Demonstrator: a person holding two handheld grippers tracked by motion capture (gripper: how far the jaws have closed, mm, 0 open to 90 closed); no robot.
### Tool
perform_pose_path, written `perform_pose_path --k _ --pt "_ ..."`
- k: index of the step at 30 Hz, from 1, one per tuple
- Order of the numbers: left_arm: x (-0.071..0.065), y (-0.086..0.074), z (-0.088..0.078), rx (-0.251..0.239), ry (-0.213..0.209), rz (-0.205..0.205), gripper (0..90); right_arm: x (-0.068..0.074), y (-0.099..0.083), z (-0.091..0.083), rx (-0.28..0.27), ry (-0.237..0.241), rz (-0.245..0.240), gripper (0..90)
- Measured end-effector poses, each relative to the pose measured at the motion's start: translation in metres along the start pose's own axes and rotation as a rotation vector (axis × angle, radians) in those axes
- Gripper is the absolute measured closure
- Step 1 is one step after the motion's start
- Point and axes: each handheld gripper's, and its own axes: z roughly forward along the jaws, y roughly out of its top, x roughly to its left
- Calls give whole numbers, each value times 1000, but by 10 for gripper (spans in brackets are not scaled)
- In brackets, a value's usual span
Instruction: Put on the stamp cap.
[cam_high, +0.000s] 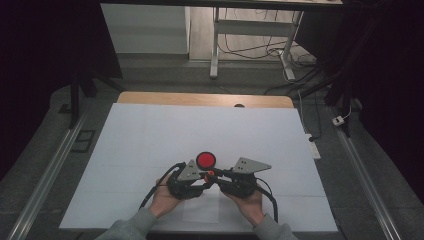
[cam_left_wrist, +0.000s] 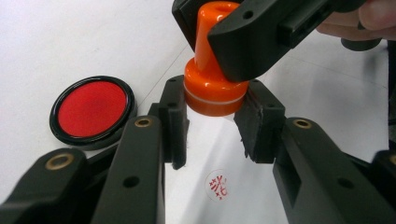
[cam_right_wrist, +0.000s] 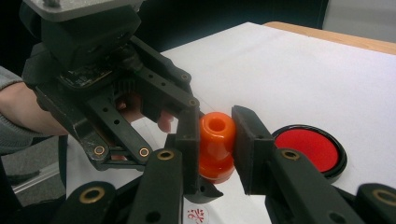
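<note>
Both tongs are clenching the orange stamp (cam_left_wrist: 212, 88): the left tongs (cam_left_wrist: 212, 128) at its base, the right tongs (cam_right_wrist: 217, 140) at its handle, above the white worktop (cam_high: 150, 135) beside the red ink pad (cam_left_wrist: 92, 109).

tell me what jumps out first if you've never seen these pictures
The bright orange stamp stands out first, held just above the white paper near the table's front edge, clamped by both the left hand-held gripper and the right hand-held gripper. Next comes the round red ink pad lying open just beyond them. A small red seal print marks the paper under the stamp.
</note>
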Motion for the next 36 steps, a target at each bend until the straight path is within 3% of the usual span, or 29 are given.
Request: perform_pose_path --k 7,31,36 --pt "-3 0 -1 -7 27 20 650 0 0 0 -12 0 5 728" --pt "-7 -3 0 -26 56 19 653 2 -5 0 -31 -8 -6 732" --pt "-8 -3 0 -9 61 24 653 4 -7 1 -34 -16 -13 733"
